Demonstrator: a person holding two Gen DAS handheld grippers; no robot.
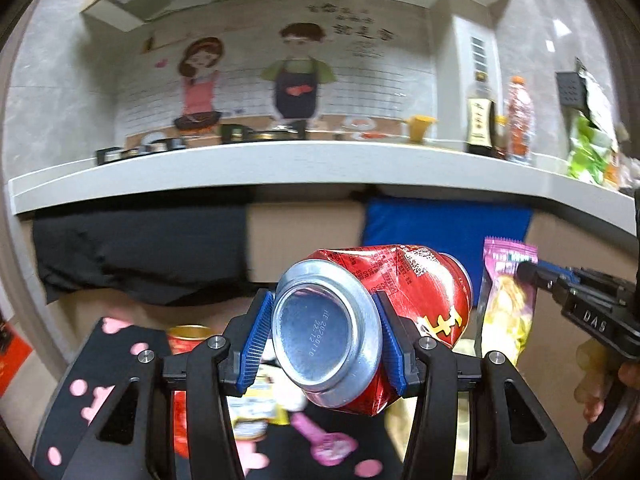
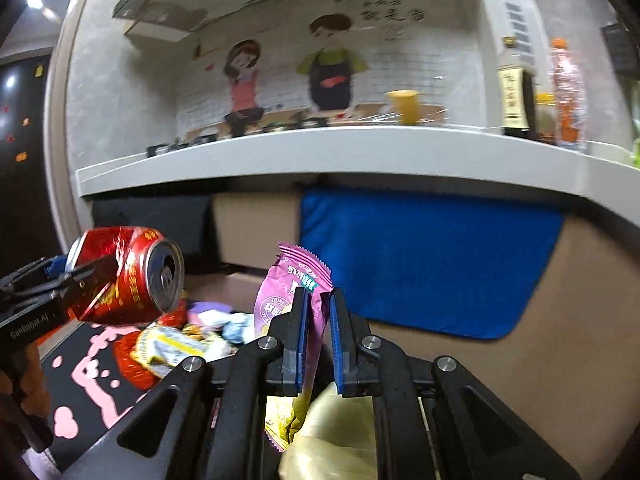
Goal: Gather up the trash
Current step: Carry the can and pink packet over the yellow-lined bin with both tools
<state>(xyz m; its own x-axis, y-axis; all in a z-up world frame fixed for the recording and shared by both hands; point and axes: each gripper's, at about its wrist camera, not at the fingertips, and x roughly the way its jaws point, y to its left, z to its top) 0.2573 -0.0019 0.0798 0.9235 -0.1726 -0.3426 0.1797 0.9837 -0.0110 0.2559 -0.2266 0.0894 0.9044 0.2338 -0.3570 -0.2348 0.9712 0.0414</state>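
Left wrist view: left gripper (image 1: 324,332) fingers clamp the crushed can (image 1: 376,320); right gripper (image 2: 319,340) fingers pinch the snack wrapper (image 2: 292,292). Keep both grips firm; carry level to the bin.

Each fisheye looks forward along its own tongs, close over the trash, both facing the counter (image 1: 280,168) and cartoon wall sticker (image 2: 296,72), side by side.

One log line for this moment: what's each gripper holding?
left gripper: shut on crushed red can | right gripper: shut on purple snack wrapper | both above trash pile
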